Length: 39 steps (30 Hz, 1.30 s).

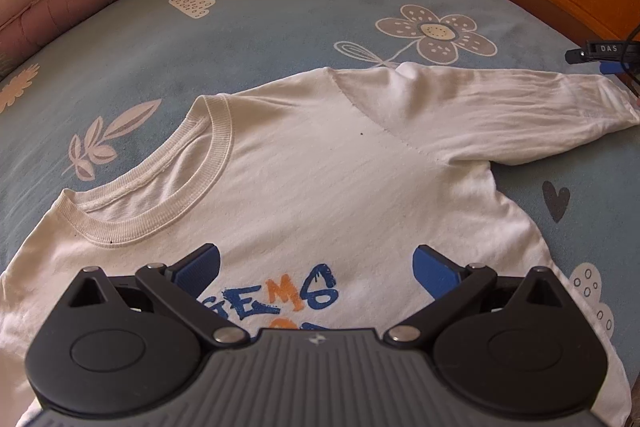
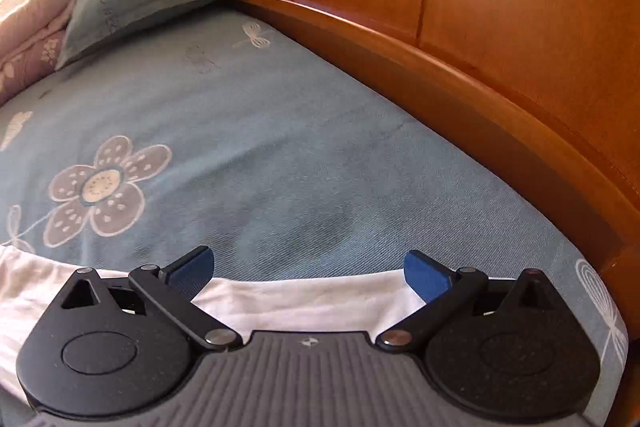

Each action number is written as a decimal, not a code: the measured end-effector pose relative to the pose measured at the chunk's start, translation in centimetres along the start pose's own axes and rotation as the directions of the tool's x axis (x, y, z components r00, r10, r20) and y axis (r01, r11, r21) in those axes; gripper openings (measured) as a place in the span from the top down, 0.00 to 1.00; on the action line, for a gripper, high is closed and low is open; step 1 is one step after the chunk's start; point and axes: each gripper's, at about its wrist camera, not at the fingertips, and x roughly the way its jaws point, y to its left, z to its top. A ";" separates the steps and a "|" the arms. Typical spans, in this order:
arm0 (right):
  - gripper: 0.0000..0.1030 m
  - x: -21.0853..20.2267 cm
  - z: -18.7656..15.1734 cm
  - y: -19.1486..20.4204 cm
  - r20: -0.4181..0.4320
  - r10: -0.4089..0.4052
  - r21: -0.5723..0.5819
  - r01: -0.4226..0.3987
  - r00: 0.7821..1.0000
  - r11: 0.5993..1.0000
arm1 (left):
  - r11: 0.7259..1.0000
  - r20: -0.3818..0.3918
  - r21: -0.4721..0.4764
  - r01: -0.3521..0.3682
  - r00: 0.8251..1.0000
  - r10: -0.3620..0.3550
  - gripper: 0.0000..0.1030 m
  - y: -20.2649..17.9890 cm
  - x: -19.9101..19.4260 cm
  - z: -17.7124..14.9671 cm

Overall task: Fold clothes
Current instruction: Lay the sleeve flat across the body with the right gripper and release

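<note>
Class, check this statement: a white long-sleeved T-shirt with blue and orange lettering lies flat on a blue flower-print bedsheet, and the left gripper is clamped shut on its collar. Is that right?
Not quite. In the left wrist view the left gripper is open, its blue fingers spread wide above the lettering and gripping nothing. The rest holds: the white long-sleeved T-shirt lies flat on the blue flower-print bedsheet.

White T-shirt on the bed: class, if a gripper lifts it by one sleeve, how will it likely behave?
The white T-shirt is probably floppy: its sleeve lies creased and soft on the bedsheet. It looks thin, so likely light. Lifted by the sleeve, the body would probably sag and drag rather than rise flat.
</note>
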 end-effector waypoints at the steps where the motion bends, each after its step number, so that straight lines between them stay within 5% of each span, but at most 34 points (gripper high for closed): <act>1: 0.00 -0.2 -0.8 -0.1 -0.014 -0.002 -0.013 0.002 1.000 1.000 | 1.000 0.000 -0.008 0.003 1.000 -0.003 0.01 0.0 0.0 0.1; 5: 0.00 -0.7 -3.8 -0.3 -0.069 -0.012 -0.065 0.007 0.998 0.998 | 1.000 -0.010 -0.008 0.007 1.000 -0.007 0.01 0.0 0.1 0.0; 11: 0.00 -1.0 -3.1 -3.3 -0.059 -0.051 0.103 0.056 0.997 0.993 | 1.000 -0.024 -0.023 -0.006 1.000 0.005 0.01 0.4 -0.1 -0.5; 14: 0.00 -2.1 -2.1 -0.1 -0.029 0.101 0.075 -0.099 0.994 0.992 | 0.998 -0.027 -0.055 -0.011 1.000 0.010 0.01 0.5 -0.1 -0.3; 16: 0.00 -2.3 -1.6 2.5 -0.019 0.230 0.055 -0.229 0.973 0.972 | 0.997 -0.025 -0.075 -0.012 1.000 0.010 0.01 0.5 0.0 -0.1; 20: 0.00 -0.1 -0.5 9.4 -0.076 0.551 0.107 -0.543 0.831 0.833 | 0.995 -0.038 -0.094 -0.037 0.999 0.034 0.01 0.5 0.2 -0.5; 26: 0.00 4.1 -1.1 20.7 -0.191 0.760 0.132 -0.751 0.622 0.648 | 0.986 -0.081 -0.154 -0.067 0.995 0.055 0.01 1.5 -0.1 -1.8; 29: 0.00 4.6 -1.8 23.1 -0.223 0.744 0.075 -0.750 0.630 0.658 | 0.983 -0.091 -0.168 -0.077 0.994 0.062 0.01 2.1 -0.4 -2.3; 33: 0.00 5.0 -0.7 20.2 -0.123 0.686 0.110 -0.677 0.717 0.728 | 0.979 -0.088 -0.185 -0.091 0.993 0.076 0.01 2.8 -0.5 -3.0; 35: 0.00 5.3 0.1 18.6 -0.100 0.662 0.186 -0.640 0.743 0.745 | 0.973 -0.081 -0.211 -0.089 0.994 0.074 0.01 3.1 -0.5 -3.2; 37: 0.00 4.5 0.3 18.2 -0.108 0.676 0.200 -0.650 0.729 0.733 | 0.970 -0.076 -0.229 -0.082 0.995 0.066 0.01 3.2 -0.4 -3.3; 39: 0.00 3.0 -0.3 18.2 -0.147 0.707 0.156 -0.690 0.692 0.707 | 0.971 -0.074 -0.228 -0.075 0.995 0.059 0.01 3.0 -0.4 -3.1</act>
